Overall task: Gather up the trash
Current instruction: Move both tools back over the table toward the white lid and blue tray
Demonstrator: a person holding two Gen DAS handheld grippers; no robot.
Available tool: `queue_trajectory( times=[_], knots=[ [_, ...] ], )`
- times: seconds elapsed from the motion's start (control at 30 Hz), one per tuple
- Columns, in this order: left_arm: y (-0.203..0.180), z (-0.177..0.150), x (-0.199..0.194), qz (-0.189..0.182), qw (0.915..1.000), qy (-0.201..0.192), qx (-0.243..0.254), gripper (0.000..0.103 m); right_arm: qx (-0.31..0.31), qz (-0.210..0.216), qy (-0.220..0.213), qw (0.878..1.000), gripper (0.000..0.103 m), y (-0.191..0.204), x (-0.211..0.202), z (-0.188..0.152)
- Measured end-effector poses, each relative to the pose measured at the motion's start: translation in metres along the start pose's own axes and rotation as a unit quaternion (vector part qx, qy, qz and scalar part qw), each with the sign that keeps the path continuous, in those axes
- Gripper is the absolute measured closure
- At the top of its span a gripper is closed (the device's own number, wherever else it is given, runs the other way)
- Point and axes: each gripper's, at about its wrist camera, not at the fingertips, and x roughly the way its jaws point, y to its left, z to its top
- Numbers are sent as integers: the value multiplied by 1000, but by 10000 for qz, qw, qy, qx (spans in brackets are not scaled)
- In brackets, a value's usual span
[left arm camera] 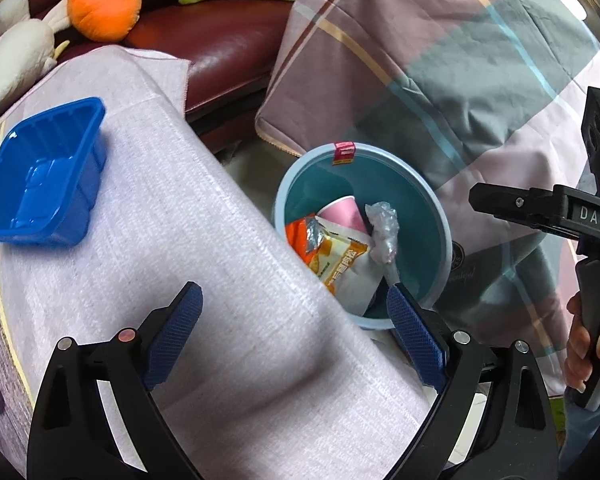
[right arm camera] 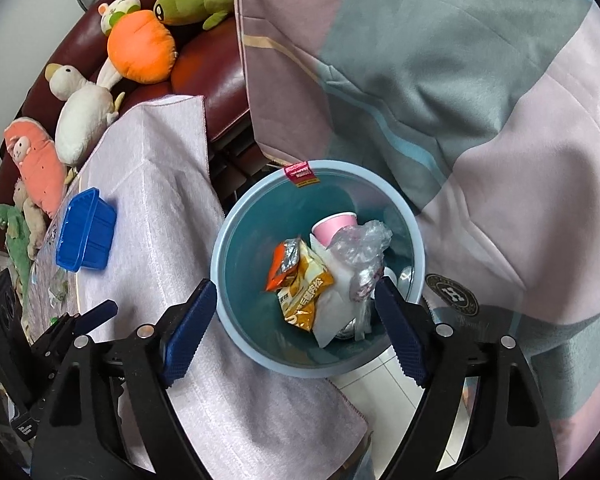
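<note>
A round light-blue trash bin (right arm camera: 236, 216) stands on the floor beside the cloth-covered table (right arm camera: 148, 216). It holds a pink paper cup (right arm camera: 332, 226), an orange snack wrapper (right arm camera: 300, 280) and crumpled clear plastic (right arm camera: 360, 248). My right gripper (right arm camera: 294, 320) is open and empty right above the bin. My left gripper (left arm camera: 294, 320) is open and empty over the table edge, with the bin (left arm camera: 440, 216) just beyond it. A blue plastic tray (left arm camera: 40, 184) lies on the table, also in the right wrist view (right arm camera: 86, 232). The right gripper shows at the left view's right edge (left arm camera: 540, 210).
A striped quilt (right arm camera: 440, 100) hangs behind and to the right of the bin. A dark red sofa (left arm camera: 220, 40) holds plush toys, among them an orange carrot (right arm camera: 140, 46) and a white duck (right arm camera: 80, 116). White floor tiles (right arm camera: 376, 392) show below the bin.
</note>
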Motion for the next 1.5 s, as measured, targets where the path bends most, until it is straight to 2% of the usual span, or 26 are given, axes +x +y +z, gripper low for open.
queue_trajectory(
  times=[0.27, 0.57, 0.77, 1.07, 1.23, 1.5],
  knots=[
    [32, -15, -26, 145, 9992, -188, -326, 9, -251, -4, 48, 9997, 25, 33, -5, -10],
    [88, -43, -61, 493, 9952, -415, -736, 9, -792, 81, 201, 9966, 25, 96, 0, -27],
    [149, -70, -87, 780, 9883, -498, -1216, 9, -1102, 76, 308, 9934, 25, 132, 7, -36],
    [235, -114, -125, 1143, 9716, -761, -1925, 9, -1625, 65, 515, 9853, 25, 203, 25, -54],
    [265, -135, -134, 1235, 9646, -820, -2179, 9, -1901, 30, 575, 9801, 25, 238, 31, -64],
    [297, -166, -136, 1283, 9579, -861, -2418, 12, -2069, -44, 658, 9761, 25, 268, 40, -70]
  ],
)
